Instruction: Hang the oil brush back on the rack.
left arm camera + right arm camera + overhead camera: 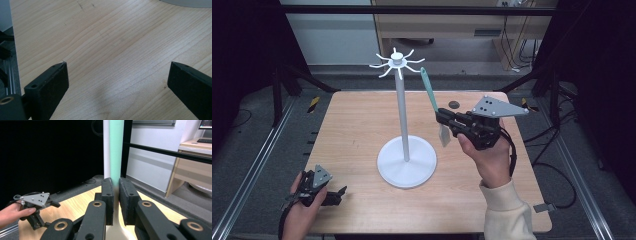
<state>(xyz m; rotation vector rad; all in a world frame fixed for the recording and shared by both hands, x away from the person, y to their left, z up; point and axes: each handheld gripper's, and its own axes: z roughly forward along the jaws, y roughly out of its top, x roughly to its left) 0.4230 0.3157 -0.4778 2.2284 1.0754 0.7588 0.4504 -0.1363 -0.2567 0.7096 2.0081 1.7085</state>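
Between the right jaws: a green-handled spatula (432, 98), pinched where the handle meets its pale blade — in the right gripper view the handle (116, 150) rises straight out of the narrow gap between the two pads.
Right gripper (443, 118): clamped on the spatula, held above the right half of the table (357, 120), jaws pointing left toward the stand.
Spatula axis: long axis close to upright, leaning a little; green handle end up and toward the far side, pale blade hanging below the jaws, clear of the tabletop.
Handle tip: near the hooks at the top of the white stand (401, 115), just to their right — whether it touches one cannot be told.
Stand: round base on the table's middle, pole upright, ring of curved hooks on top.
Left gripper (339, 194): at the near left corner, low over the wood, jaws spread wide with nothing between them (117, 75).
Far right of the table: a small dark disc (454, 104).
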